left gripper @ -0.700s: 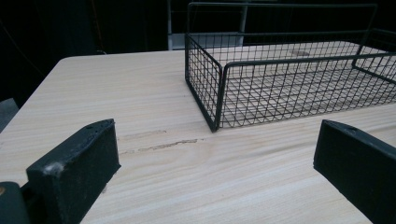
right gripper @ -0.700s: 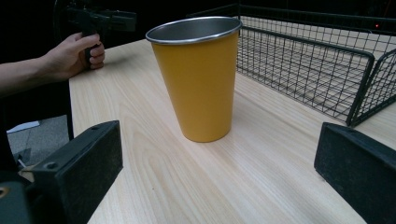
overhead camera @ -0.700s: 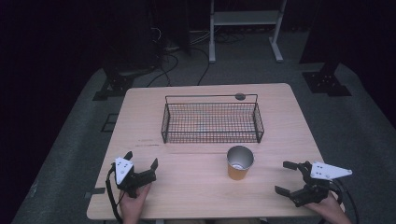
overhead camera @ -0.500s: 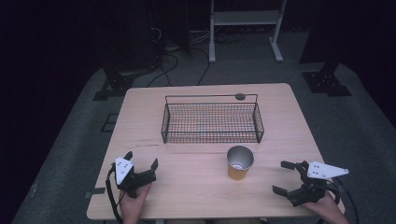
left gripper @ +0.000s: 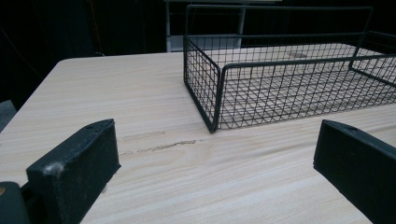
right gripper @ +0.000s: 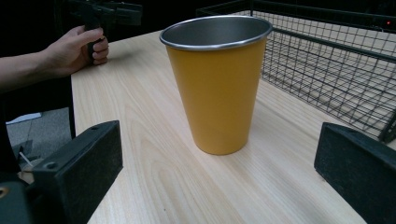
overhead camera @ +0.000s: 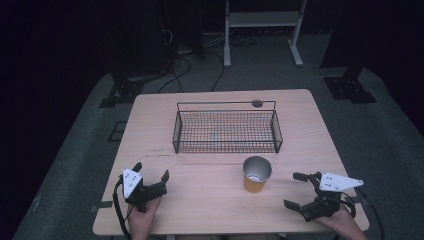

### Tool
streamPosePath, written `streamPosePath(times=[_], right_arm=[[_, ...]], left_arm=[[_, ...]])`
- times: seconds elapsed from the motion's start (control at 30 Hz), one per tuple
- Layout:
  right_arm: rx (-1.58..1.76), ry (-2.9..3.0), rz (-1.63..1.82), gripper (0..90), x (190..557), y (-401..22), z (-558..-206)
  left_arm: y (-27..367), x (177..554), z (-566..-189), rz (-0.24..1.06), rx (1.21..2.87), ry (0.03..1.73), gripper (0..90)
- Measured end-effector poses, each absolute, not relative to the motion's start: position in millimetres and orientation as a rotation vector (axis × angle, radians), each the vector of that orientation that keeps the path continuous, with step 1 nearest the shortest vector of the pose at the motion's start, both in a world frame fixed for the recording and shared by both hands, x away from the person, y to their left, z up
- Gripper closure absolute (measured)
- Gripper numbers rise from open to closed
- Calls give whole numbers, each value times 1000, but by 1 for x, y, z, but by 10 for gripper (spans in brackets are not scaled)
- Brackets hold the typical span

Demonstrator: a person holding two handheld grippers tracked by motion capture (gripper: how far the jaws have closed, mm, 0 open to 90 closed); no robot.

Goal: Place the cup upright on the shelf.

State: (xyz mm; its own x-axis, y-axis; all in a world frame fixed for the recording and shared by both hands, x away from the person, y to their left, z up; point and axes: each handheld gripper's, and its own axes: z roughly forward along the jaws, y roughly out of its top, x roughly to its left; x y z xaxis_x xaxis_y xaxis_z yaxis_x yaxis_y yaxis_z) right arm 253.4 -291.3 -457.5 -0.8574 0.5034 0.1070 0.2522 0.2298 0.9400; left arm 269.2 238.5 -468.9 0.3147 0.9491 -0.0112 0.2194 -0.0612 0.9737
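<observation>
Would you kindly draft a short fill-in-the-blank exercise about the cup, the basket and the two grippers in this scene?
1. The orange cup stands ____ on the table, its mouth facing up.
2. The cup stands ____ the wire basket, not in it.
3. The right gripper faces the cup with its jaws ____.
4. The gripper farther from the cup is the ____ gripper.

Missing words: upright; outside; open; left

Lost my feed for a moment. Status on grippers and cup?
Right gripper open, facing orange cup, not touching. Left gripper open, idle. Cup upright beside wire basket. Path clear.
</observation>
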Motion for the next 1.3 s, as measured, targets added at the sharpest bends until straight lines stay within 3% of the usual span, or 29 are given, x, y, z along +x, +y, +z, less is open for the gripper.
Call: streamPosePath(times=[1.3], right_arm=[[704, 2337, 1657, 6, 288, -239, -448]], left_arm=[[238, 270, -469, 872, 1537, 1110, 0]])
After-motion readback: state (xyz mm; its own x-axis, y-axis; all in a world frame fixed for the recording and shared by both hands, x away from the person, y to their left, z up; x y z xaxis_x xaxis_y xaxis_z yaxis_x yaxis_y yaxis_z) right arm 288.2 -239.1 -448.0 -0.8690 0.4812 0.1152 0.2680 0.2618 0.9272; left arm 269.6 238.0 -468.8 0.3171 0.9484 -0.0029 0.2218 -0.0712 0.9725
